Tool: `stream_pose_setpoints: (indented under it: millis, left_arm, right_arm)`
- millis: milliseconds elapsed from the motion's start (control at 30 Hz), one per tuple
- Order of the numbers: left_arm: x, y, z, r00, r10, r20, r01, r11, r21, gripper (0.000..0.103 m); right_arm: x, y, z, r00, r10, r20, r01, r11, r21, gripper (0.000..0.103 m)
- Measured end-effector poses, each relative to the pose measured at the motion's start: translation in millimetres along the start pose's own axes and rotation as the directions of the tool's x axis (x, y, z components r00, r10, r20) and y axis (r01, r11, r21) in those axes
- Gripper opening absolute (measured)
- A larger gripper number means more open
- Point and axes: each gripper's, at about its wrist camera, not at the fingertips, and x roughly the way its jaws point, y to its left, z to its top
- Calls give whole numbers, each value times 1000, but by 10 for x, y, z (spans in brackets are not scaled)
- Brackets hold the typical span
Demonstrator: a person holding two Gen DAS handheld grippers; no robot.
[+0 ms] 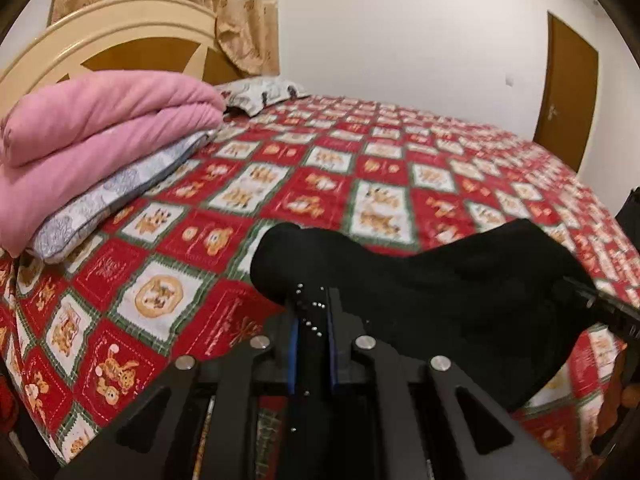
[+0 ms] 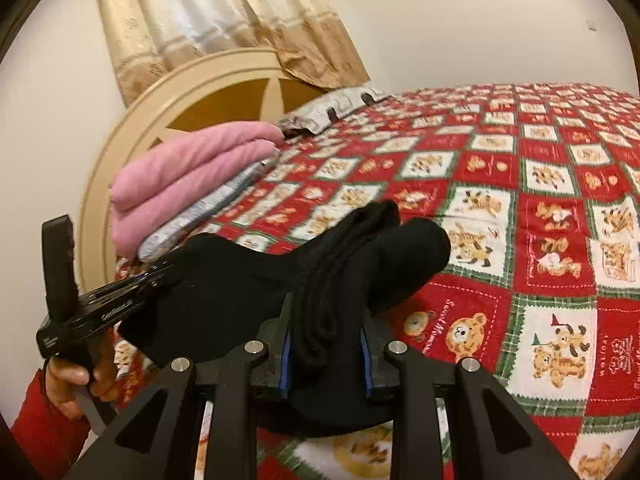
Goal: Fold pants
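The black pants (image 1: 432, 280) hang bunched between my two grippers, lifted above the red patterned bedspread (image 1: 280, 184). My left gripper (image 1: 313, 308) is shut on one end of the black fabric. My right gripper (image 2: 326, 320) is shut on a thick bunch of the pants (image 2: 320, 264), which spills over its jaws. The left gripper (image 2: 156, 274) also shows at the left in the right wrist view, held by a hand in a red sleeve. The right gripper's tip (image 1: 600, 304) pokes in at the right edge of the left wrist view.
A folded pink blanket (image 1: 92, 136) lies on a grey patterned pillow (image 1: 120, 200) near the cream headboard (image 1: 100, 36). Another pillow (image 1: 260, 94) sits by the curtain (image 1: 240, 12). A brown door (image 1: 568, 92) is in the white wall behind the bed.
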Motion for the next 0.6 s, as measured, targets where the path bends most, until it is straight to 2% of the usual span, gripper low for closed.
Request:
stream_pose_setpoints:
  millis: [133, 300, 467, 600]
  left_arm:
    - [111, -4, -61, 999, 21, -33, -21, 1000, -3, 12]
    - [235, 5, -130, 998, 40, -58, -39, 999, 7, 12]
    - [260, -24, -181, 995, 67, -71, -65, 998, 25, 12]
    - [297, -38, -213, 992, 99, -83, -96, 995, 43, 14]
  right_arm:
    - [63, -133, -16, 1000, -11, -29, 12, 1000, 27, 27]
    - [156, -188, -95, 994, -82, -72, 82, 997, -5, 27]
    - [213, -179, -83, 991, -112, -79, 110, 994, -23, 27]
    - [243, -65, -123, 981, -180, -73, 172, 979, -109, 28]
